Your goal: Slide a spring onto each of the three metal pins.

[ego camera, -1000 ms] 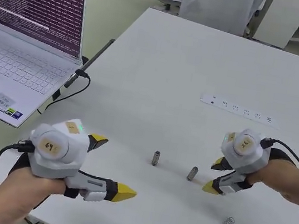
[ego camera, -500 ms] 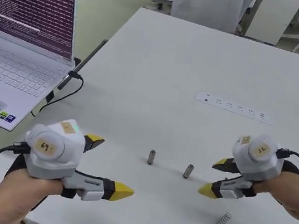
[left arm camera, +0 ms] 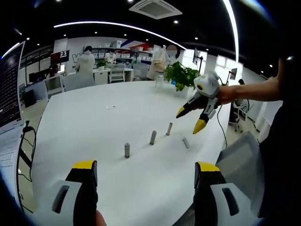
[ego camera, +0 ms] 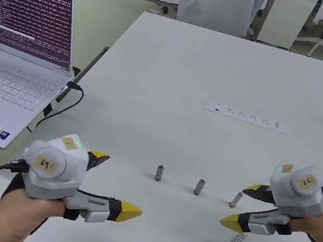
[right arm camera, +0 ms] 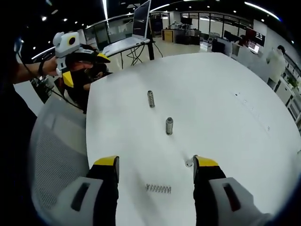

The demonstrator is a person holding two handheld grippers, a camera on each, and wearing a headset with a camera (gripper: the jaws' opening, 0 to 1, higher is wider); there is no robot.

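The left gripper (ego camera: 114, 184) and the right gripper (ego camera: 241, 205) hang over the white table (ego camera: 217, 74), jaws spread wide and gripping nothing. A loose spring (ego camera: 236, 240) lies flat at six o'clock from the bare pin (ego camera: 235, 199). At that pin's nine o'clock stand the middle pin (ego camera: 199, 187) and the far pin (ego camera: 159, 173), each wearing a coil.

White table (ego camera: 187, 70), silver spring (ego camera: 236, 240), yellow-tipped left tool (ego camera: 115, 184)

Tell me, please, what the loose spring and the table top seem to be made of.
The loose spring looks like bare steel wire: thin grey coils with a dull metallic shine, no coating to see. The table top looks like white laminate or painted board with a matte to satin finish: even colour, no grain, a soft sheen. Its core cannot be told.
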